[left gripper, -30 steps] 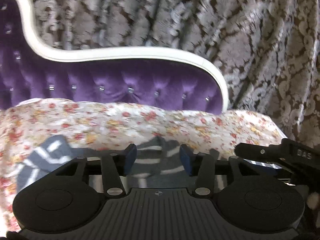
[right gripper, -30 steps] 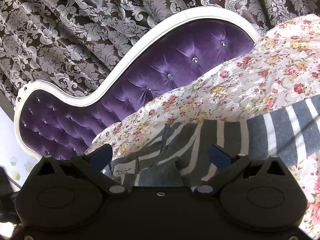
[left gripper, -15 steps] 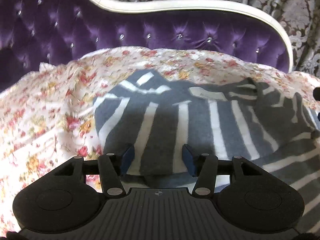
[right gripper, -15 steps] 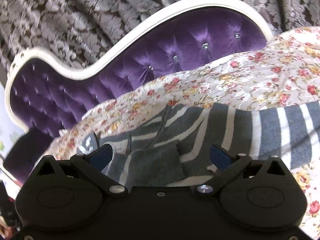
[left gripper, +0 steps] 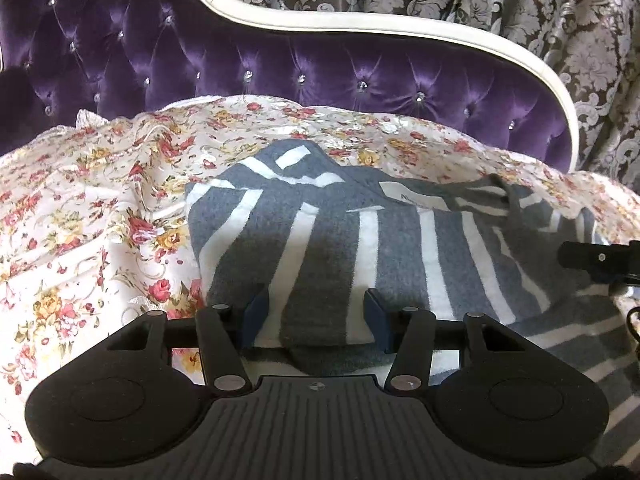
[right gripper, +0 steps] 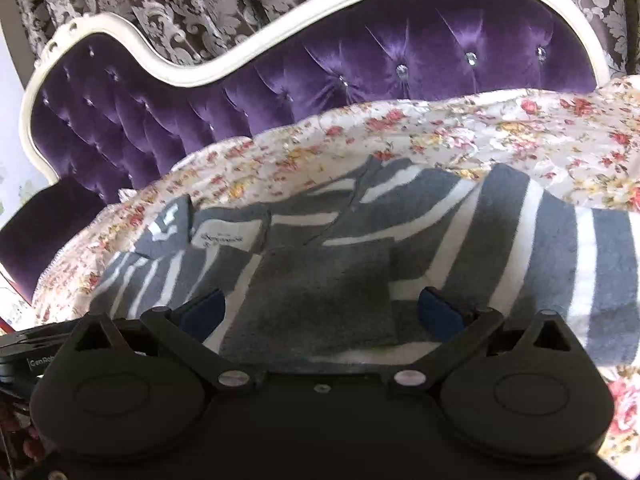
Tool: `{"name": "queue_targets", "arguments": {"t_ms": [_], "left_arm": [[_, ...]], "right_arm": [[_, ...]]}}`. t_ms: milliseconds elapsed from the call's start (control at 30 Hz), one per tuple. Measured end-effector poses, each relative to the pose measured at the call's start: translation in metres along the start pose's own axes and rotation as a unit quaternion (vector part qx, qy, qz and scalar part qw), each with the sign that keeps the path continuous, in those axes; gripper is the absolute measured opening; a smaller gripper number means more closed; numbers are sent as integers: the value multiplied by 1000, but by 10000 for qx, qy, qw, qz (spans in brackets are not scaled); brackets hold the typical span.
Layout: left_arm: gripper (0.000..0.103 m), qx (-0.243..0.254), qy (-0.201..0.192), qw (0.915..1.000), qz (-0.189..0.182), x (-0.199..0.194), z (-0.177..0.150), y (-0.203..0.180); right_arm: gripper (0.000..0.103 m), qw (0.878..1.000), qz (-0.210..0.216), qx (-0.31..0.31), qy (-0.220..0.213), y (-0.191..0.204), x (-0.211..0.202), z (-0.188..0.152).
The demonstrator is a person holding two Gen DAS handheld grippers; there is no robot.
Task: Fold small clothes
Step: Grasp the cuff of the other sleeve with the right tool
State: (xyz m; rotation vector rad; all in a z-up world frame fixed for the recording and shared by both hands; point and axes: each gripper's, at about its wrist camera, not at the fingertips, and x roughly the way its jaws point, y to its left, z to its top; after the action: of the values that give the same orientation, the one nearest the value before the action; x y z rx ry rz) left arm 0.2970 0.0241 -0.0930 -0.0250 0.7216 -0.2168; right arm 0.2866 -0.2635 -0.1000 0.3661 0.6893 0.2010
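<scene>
Now lower and nearer than a second ago: both views filled by the striped garment (left gripper: 360, 248) instead of curtain (left gripper: 520, 8). Garment spread flat on floral bedcover (left gripper: 80, 208), before purple headboard (left gripper: 280, 68). Left hand-held gripper (left gripper: 316, 316) jaws apart, straddling the near hem, not pinching. Right hand-held gripper (right gripper: 320, 312) jaws apart, wider, over a grey fold; rolled closer to level. Label (right gripper: 228, 236) visible near collar.

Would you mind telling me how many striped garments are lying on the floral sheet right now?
1: a grey-and-white striped garment lies crumpled mid-sheet on the floral sheet, in front of both grippers. Its folds could hide another piece.
</scene>
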Motion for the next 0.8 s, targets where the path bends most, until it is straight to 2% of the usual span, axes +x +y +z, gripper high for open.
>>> {"name": "queue_targets", "arguments": {"t_ms": [100,133,167,200,233,267,300,367,400,533,667,800], "left_arm": [[51,-34,30,10000,-1,0,1,-1],[51,4,43,10000,17,1,1,-2],[51,44,61,10000,40,1,1,-3],[51,44,74,9999,57,1,1,-4],[51,35,95,9999,74,2,2,-4],[51,39,122,9999,89,2,3,-5],[51,59,152,9998,105,3,4,-6],[51,92,206,9997,127,4,5,-6],[51,104,232,9996,128,4,6,-6],[51,95,309,9994,110,5,7,-5],[51,130,339,9992,165,6,8,-6],[52,153,383,9990,191,7,8,-7]], "right_arm": [[102,9995,220,236,32,-5,1,0],[99,9991,250,329,60,-7,1,1],[86,9990,216,376,95,-8,2,2],[77,9992,101,367,130,-8,2,3],[61,9994,-76,313,157,-7,1,4],[51,9992,-217,269,182,-7,0,4],[48,9991,-244,276,204,-8,-1,5],[31,9989,-156,412,189,-13,-6,6],[26,9988,-121,439,164,-14,-9,6],[21,9991,-47,400,106,-12,-26,10],[21,9992,55,389,96,-8,-43,10],[21,9987,19,483,-132,-11,-51,13]]}}
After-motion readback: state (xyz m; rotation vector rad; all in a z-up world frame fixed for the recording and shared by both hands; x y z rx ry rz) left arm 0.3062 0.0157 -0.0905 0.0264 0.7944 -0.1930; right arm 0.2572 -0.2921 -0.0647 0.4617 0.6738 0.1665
